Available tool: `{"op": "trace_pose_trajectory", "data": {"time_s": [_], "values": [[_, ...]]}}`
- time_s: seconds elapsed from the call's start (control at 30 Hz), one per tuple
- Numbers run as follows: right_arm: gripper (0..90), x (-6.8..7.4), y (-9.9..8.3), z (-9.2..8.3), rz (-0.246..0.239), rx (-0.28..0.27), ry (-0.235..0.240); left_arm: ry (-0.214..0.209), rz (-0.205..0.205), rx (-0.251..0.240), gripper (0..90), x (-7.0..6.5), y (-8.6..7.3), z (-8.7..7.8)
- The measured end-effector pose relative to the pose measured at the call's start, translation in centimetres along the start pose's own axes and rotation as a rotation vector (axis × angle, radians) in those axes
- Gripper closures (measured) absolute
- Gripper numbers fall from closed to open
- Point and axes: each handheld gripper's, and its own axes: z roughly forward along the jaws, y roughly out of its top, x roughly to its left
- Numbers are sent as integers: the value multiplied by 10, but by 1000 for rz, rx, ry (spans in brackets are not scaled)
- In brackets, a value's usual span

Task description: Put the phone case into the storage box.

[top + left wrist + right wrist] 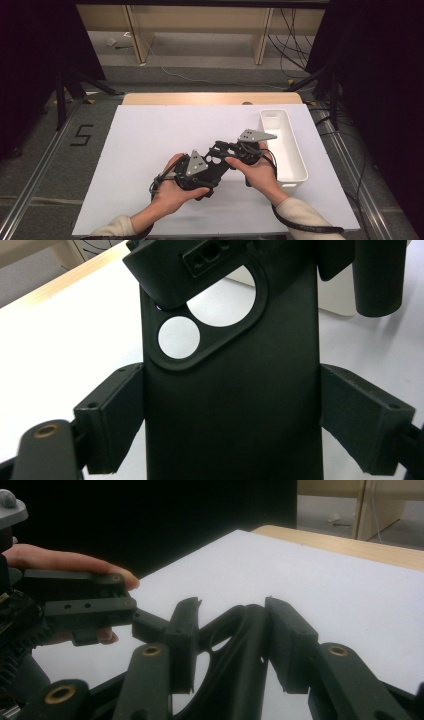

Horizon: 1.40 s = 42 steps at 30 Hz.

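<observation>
A person sits at a table covered by a white sheet (150, 150), holding a two-jaw gripper in each hand near the lower centre of the high view. The left gripper (216, 167) is clamped on a black phone case (230, 405): in the left gripper view, its two pads press the case's long edges at left and right, and the case stands upright in the middle of the frame with its camera cut-out at the upper left. The right gripper (232, 640) meets the same case at its cut-out end. In the right gripper view, its jaws sit either side of the case's edge, the right pad touching it. A white rectangular bin (286, 145) stands at the right of the sheet, just beside the right hand (257, 170).
</observation>
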Motion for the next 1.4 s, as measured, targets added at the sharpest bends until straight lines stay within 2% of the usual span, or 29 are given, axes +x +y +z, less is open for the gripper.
{"op": "trace_pose_trajectory", "data": {"time_s": [0.2,0.47,0.73,0.9,0.93,0.97,1.03,1.13,1.23,1.4], "values": [[658,0,2,-1,38,-1,1,5,5,3,146,-1,0,0],[695,2,4,-2,59,4,12,6,15,8,143,-1,-1,1],[745,3,6,-4,124,-20,31,23,35,-5,138,-3,-1,2],[775,3,8,-6,173,-45,50,45,68,-22,133,-1,-1,1],[780,4,9,-7,169,-45,59,28,54,-23,183,0,-1,1],[780,5,10,-8,124,-40,30,16,40,-25,160,1,-1,1],[780,4,12,-10,126,-52,42,14,53,-35,155,3,-1,1],[780,3,16,-13,96,-50,27,-7,39,-50,154,4,0,-1],[780,1,18,-16,91,-47,36,-20,27,-70,153,5,0,-3],[780,2,24,-20,41,-30,47,-61,-2,-78,153,8,-2,-5]]}}
